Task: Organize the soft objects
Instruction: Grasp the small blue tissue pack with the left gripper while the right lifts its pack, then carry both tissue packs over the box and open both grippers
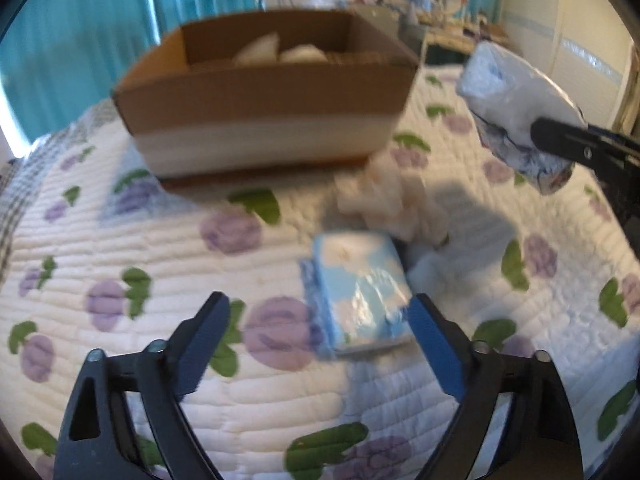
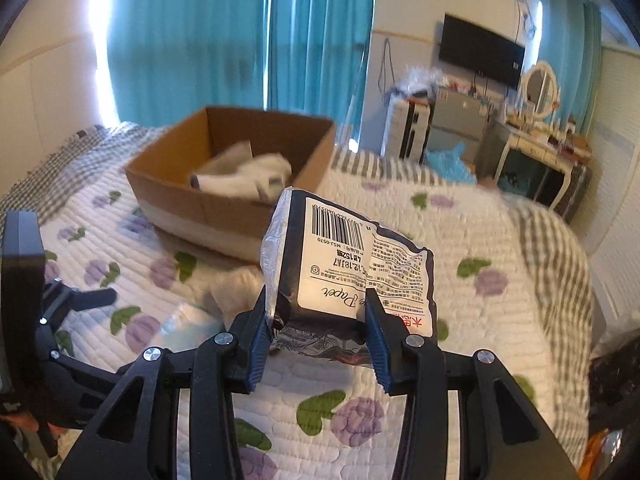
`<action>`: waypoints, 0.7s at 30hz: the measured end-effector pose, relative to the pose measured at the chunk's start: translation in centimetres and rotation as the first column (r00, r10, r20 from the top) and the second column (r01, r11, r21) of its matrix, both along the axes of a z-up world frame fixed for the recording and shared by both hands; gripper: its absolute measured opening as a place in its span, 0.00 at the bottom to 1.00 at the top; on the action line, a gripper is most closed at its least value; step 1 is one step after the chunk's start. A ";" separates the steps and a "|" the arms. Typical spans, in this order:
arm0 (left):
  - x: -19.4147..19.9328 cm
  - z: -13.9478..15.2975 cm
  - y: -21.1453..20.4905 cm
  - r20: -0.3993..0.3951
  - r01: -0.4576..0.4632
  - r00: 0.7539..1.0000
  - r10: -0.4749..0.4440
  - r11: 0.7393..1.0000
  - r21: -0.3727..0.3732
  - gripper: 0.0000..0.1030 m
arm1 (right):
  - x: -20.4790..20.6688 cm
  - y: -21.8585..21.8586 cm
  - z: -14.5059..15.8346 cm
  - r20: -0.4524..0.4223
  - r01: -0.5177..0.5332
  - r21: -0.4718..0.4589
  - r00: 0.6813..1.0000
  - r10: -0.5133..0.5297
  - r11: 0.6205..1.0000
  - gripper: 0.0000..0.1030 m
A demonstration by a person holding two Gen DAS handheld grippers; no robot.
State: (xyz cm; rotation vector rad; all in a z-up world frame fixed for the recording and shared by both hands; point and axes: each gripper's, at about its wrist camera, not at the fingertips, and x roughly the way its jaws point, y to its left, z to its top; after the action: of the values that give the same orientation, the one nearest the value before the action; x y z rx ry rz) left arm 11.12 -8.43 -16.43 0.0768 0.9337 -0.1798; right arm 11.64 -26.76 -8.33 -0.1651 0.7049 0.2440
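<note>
My right gripper (image 2: pixel 316 332) is clamped on a tissue pack (image 2: pixel 344 256), held above the quilt (image 2: pixel 500 240). My left gripper (image 1: pixel 320 328) is spread wide around a blue pack (image 1: pixel 356 300). 2 items already sit in the cardboard box (image 2: pixel 224 216). Next, I judge: carry the tissue pack over the box, release.

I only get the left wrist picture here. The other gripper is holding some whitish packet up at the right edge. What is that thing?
Observer: The right wrist view shows its other face: the tissue pack has a barcode and a printed label reading "Paper".
Operator: Is it gripped properly?
Observer: Yes, the right gripper is shut on its lower end, a finger on each side.
Operator: Anything in the cardboard box? I see only white blurs.
Observer: From the right side, white soft bundles lie inside it, one with a grey end.
Operator: And my side?
Observer: Your left gripper is open, with the blue pack on the quilt near its right finger.
</note>
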 end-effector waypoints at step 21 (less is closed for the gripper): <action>-2.3 1.9 0.2 -0.026 0.064 0.997 -0.066 0.995 -0.076 0.17 | -2.1 0.3 0.3 0.039 0.008 -0.004 0.999 -0.008 1.000 0.41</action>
State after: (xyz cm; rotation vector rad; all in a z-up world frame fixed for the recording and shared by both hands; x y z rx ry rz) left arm 8.84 -8.19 -14.51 0.0351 0.9526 -0.2773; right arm 9.57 -26.50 -7.99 -0.1708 0.6673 0.2313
